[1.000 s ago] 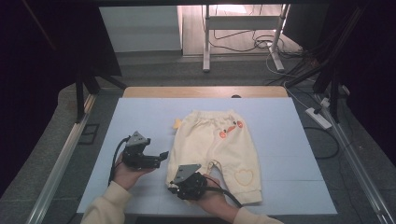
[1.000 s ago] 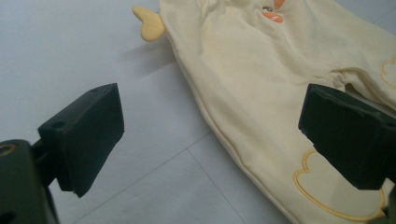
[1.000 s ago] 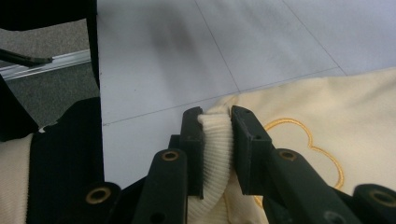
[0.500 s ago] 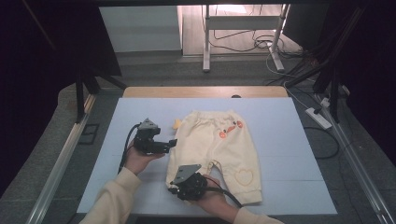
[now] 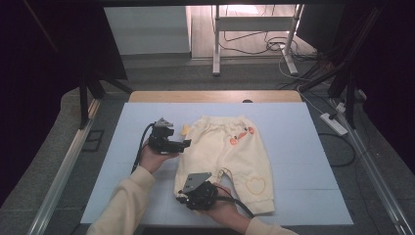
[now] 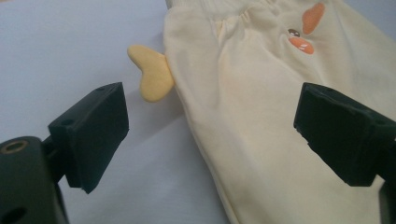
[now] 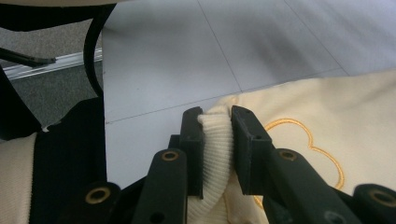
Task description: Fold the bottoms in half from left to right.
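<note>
Cream baby trousers (image 5: 230, 147) flat on blue mat (image 5: 303, 137), right gripper (image 7: 217, 140) clamped on ribbed cuff (image 7: 215, 140), left gripper (image 6: 210, 121) jaws wide apart beside waistband

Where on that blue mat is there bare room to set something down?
Bare patches: the mat right of the cream trousers, the strip between the waistband and the wooden edge, and the far-left corner. Crowded: near-left, where the left gripper and right gripper work.
</note>
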